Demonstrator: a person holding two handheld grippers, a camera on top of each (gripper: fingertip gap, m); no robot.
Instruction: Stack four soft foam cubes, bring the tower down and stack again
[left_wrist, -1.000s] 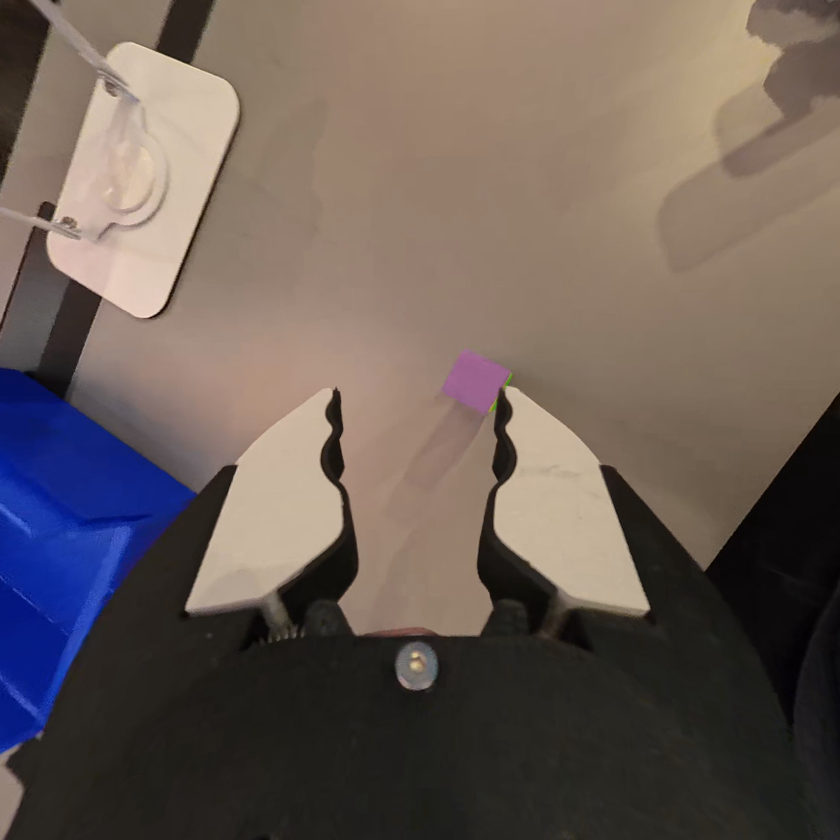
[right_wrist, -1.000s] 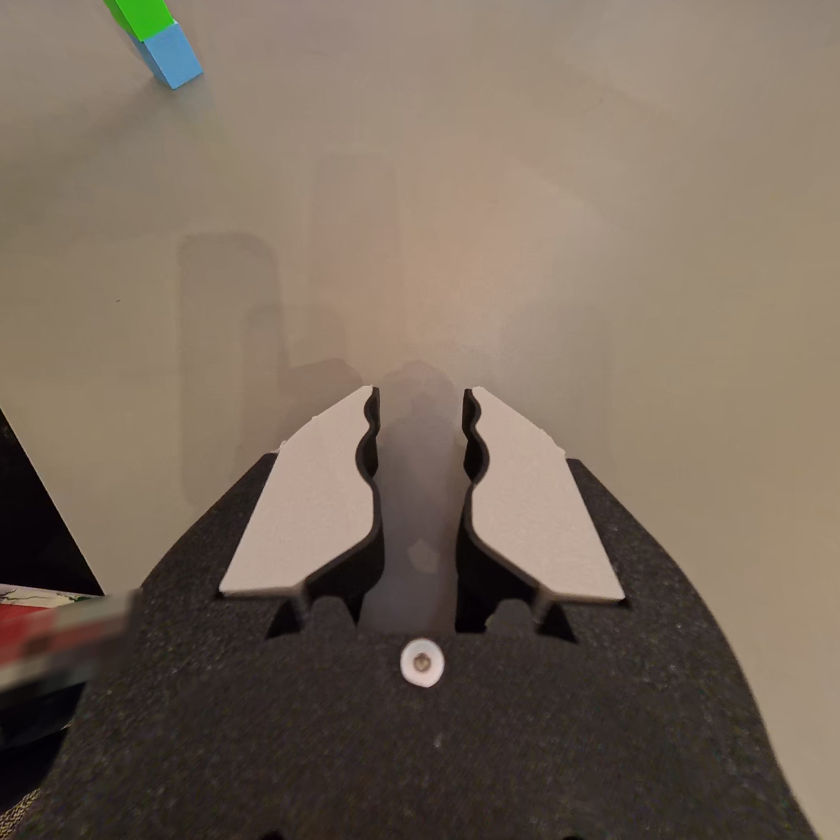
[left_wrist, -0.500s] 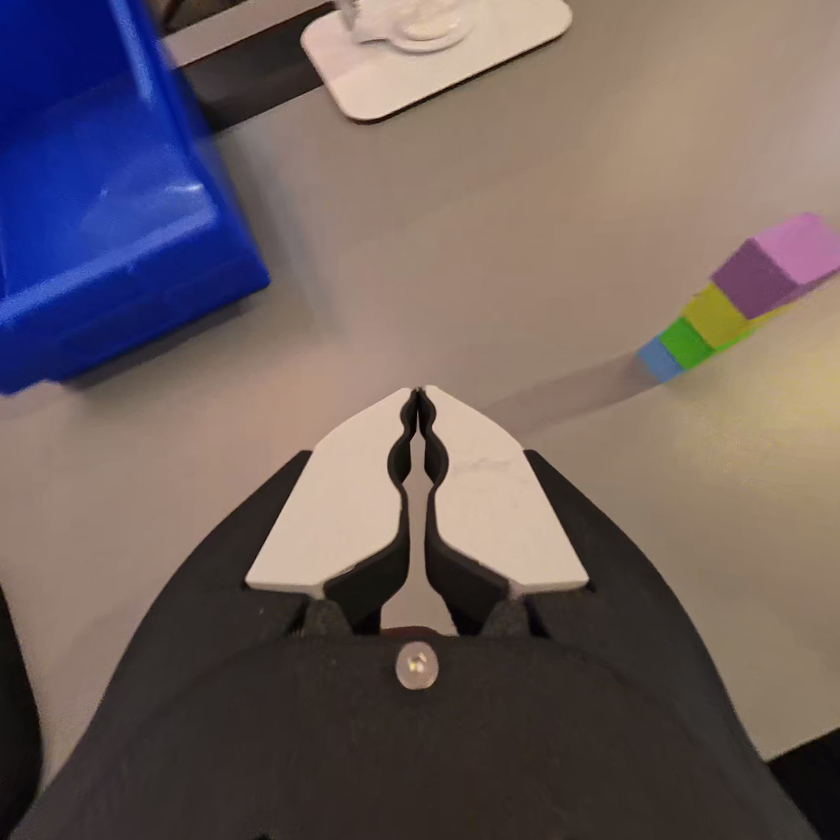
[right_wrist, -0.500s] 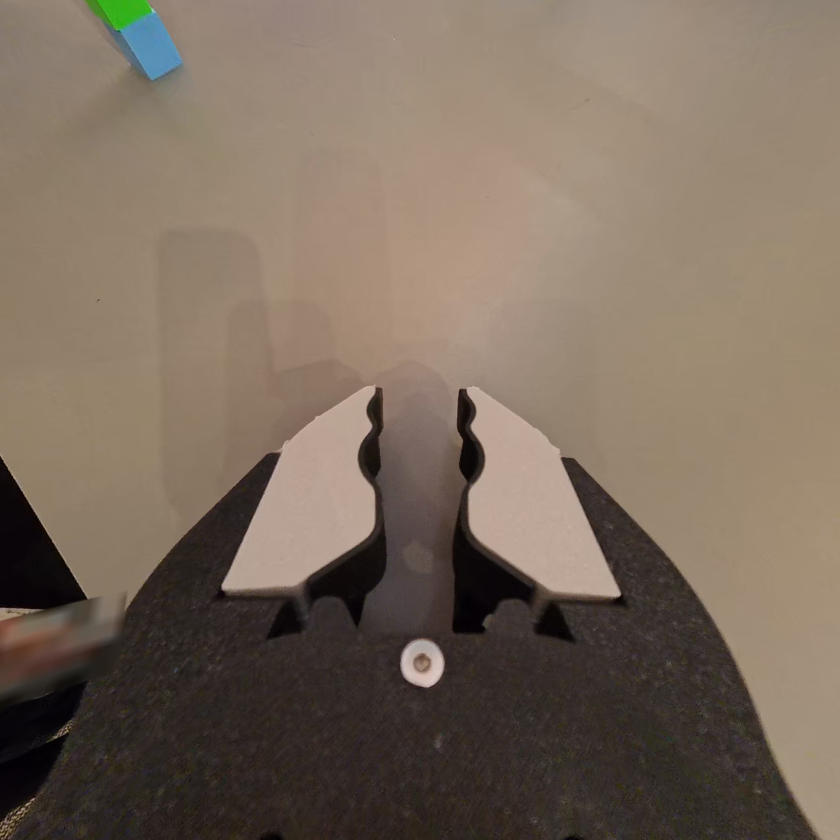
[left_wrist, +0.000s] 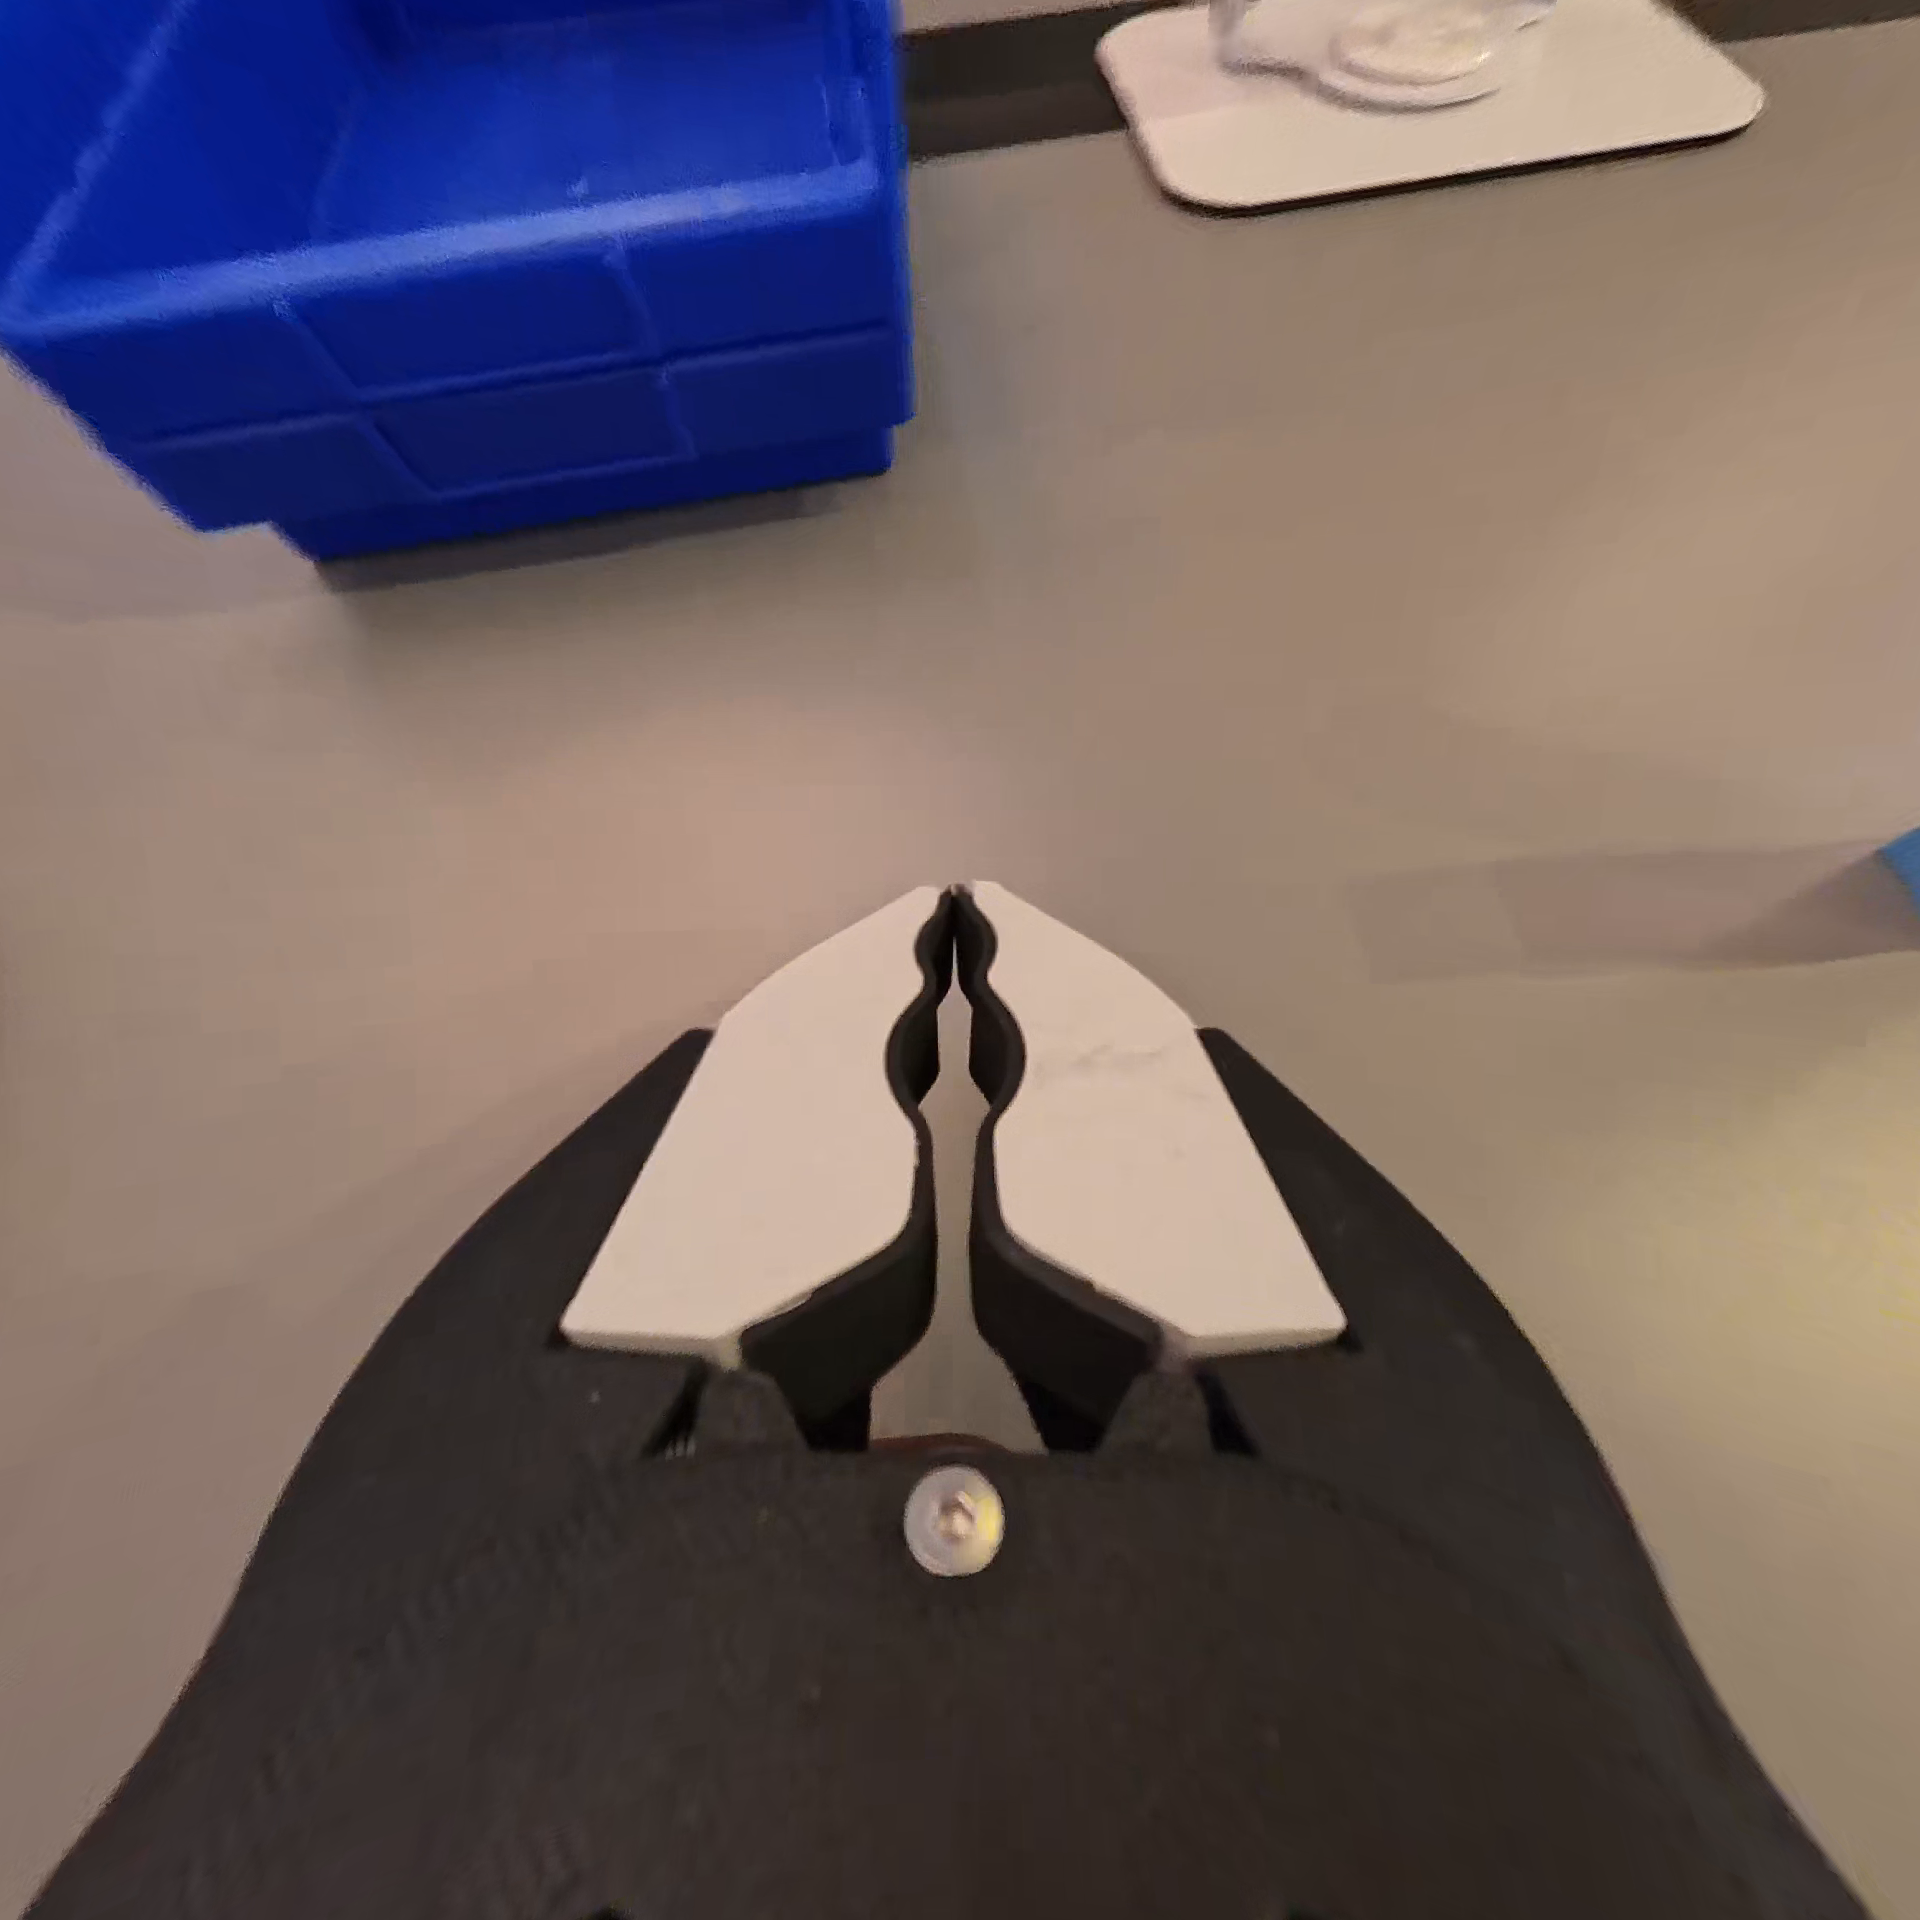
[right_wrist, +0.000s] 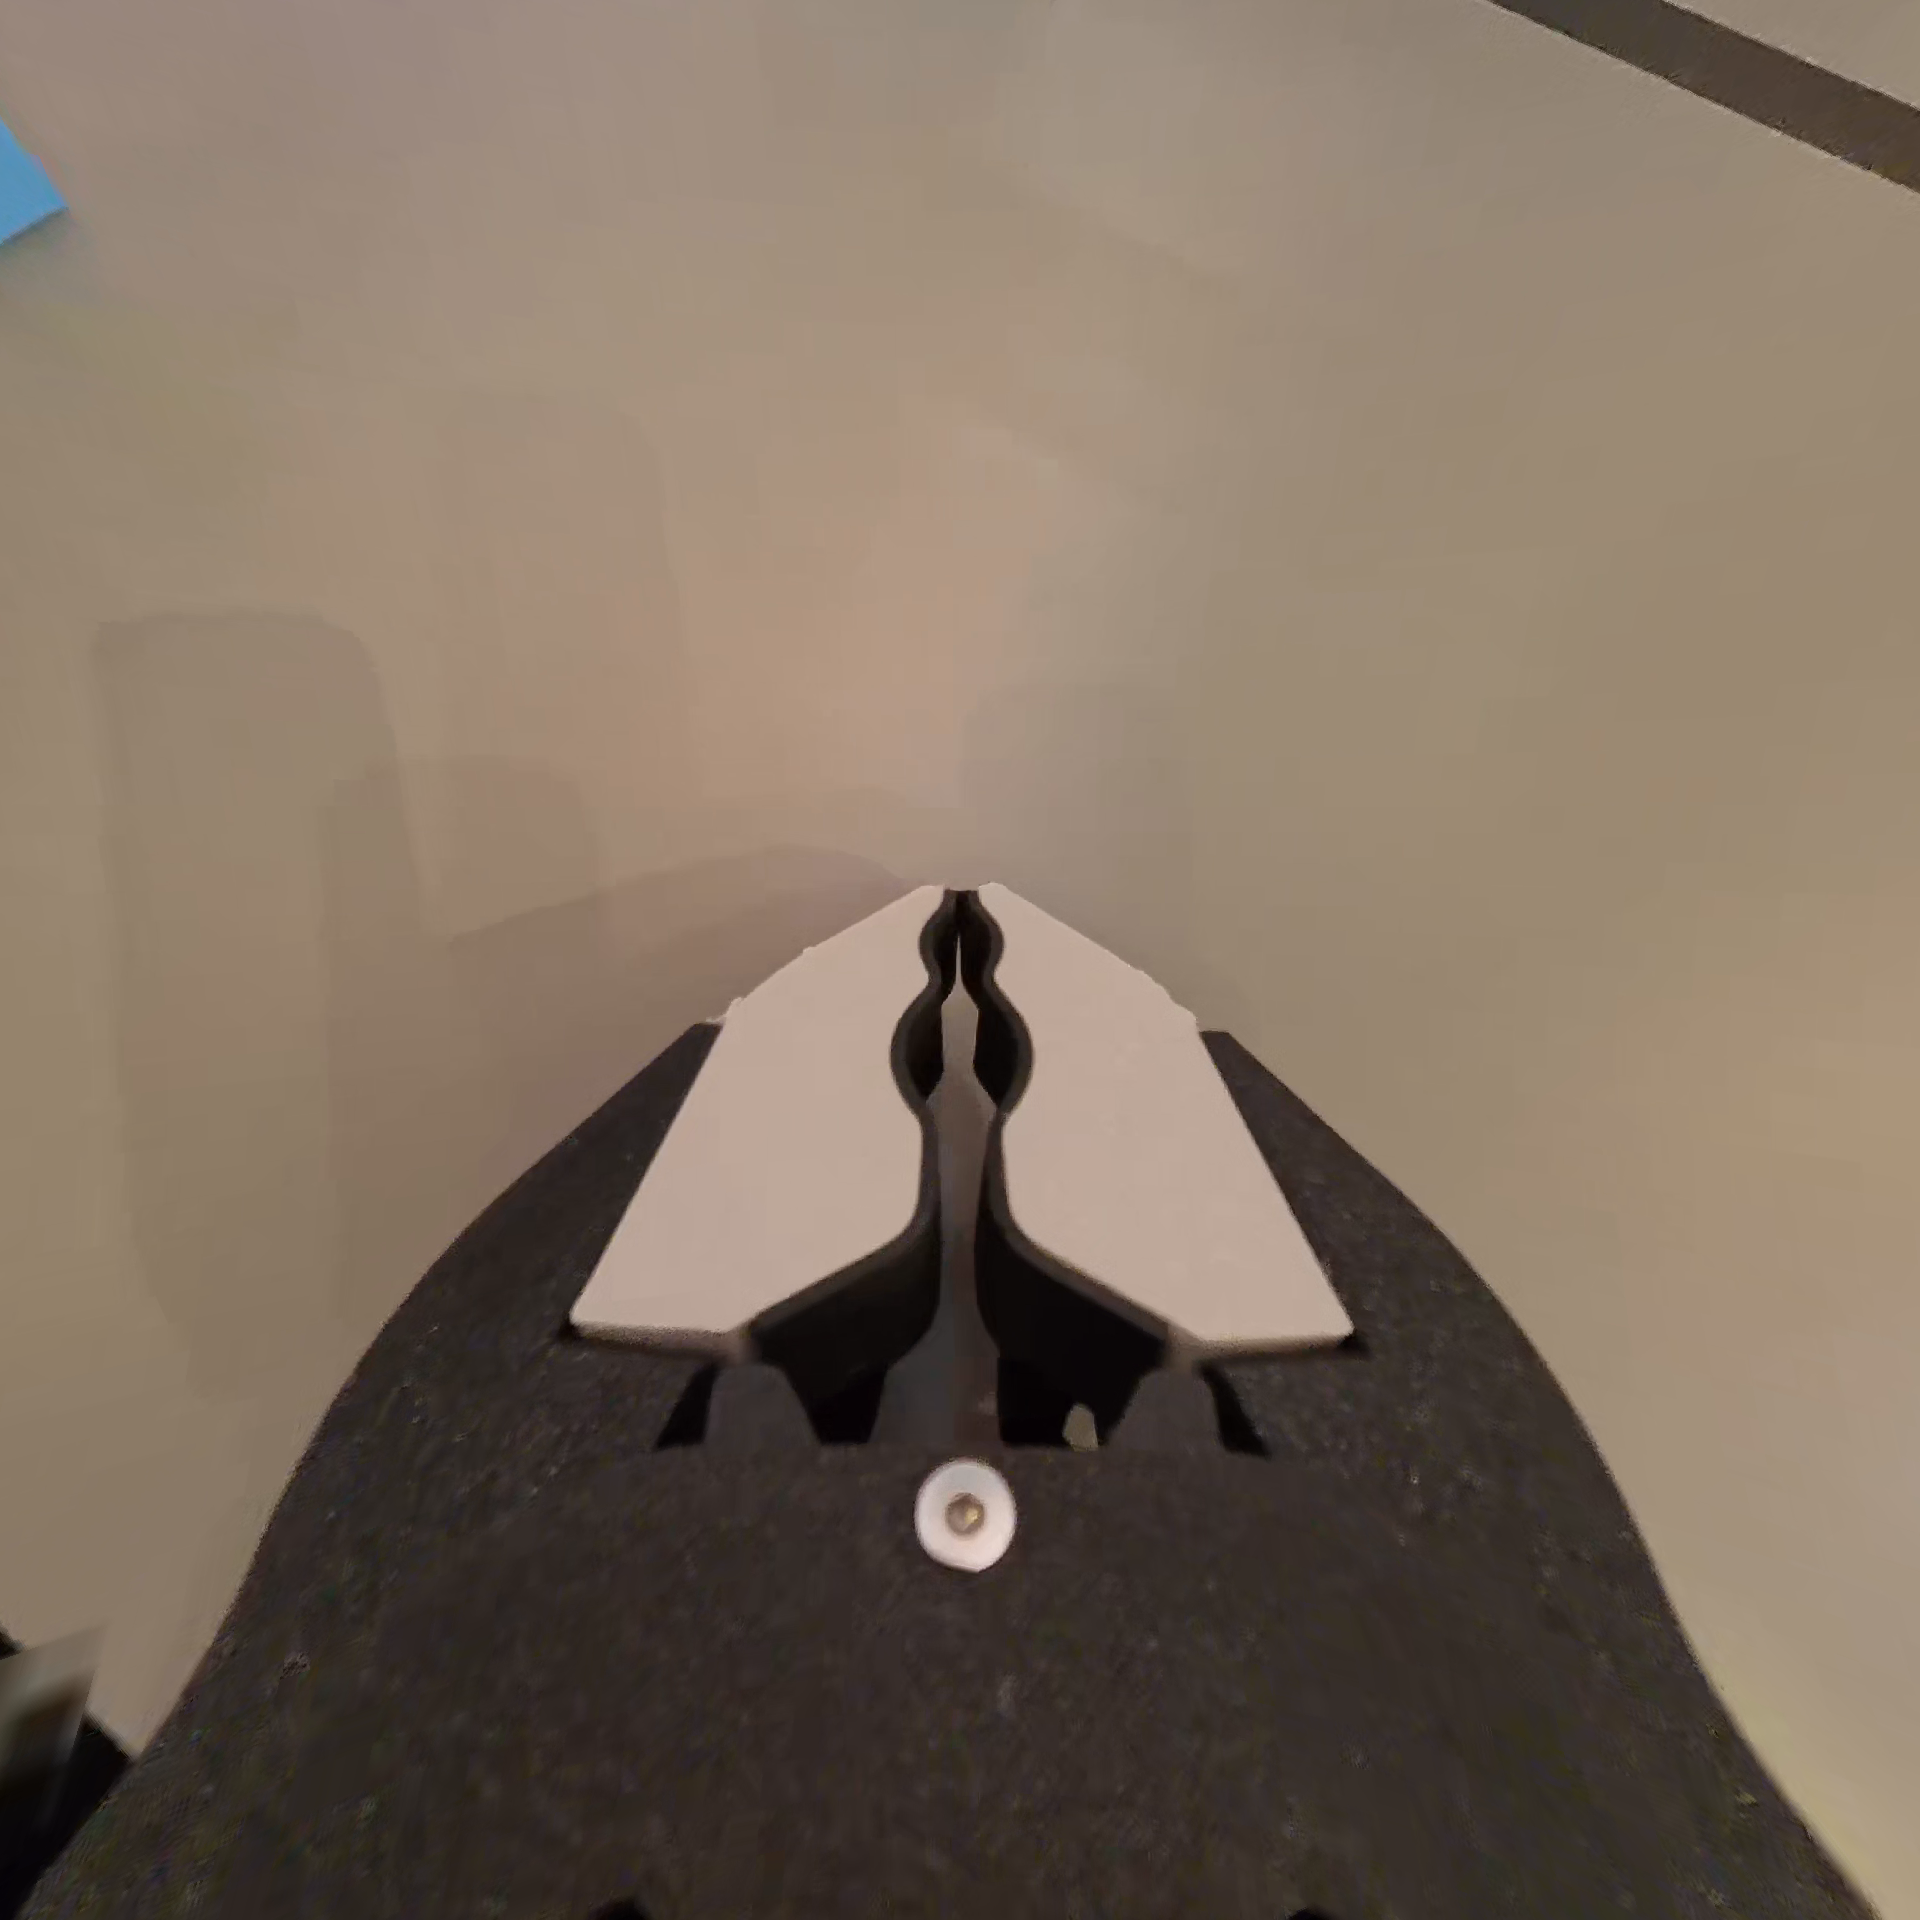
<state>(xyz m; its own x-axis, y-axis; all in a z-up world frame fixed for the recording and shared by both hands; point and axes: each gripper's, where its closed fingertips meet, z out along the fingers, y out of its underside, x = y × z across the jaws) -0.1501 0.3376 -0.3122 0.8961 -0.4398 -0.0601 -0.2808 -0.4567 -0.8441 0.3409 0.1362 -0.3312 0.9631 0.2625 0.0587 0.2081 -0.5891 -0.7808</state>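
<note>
- Foam cubes: only slivers show. Blue cube corner (left_wrist: 1903, 875) cut off at right edge of left wrist view; blue bit (right_wrist: 23, 185) cut off at left edge of right wrist view. Rest of the cubes out of frame, so can't tell if they're stacked.
- Left gripper (left_wrist: 953, 890): white fingers closed tip to tip, pads meet on nothing, over bare tabletop (left_wrist: 1247, 644).
- Right gripper (right_wrist: 962, 890): fingers closed too, tips touching, nothing between; plain beige table ahead.
- Both grippers well apart from the blue slivers.
- Blue plastic bin (left_wrist: 499, 270): upper left of left view, blurred, left part cut off by frame, inside hard to read.
- White rounded plate (left_wrist: 1434, 114) w/ a clear glassy object (left_wrist: 1371, 42) on it, top right, top cropped, blurry; can't tell what it is.
- Dark strip (left_wrist: 997, 94) runs btwn bin and plate at table's far edge; similar dark band (right_wrist: 1714, 73) top right of right view.
- Blurred greyish patch (right_wrist: 42, 1704) at lower left of right view, unidentifiable.
- Nothing stands btwn either gripper and the table ahead.
</note>
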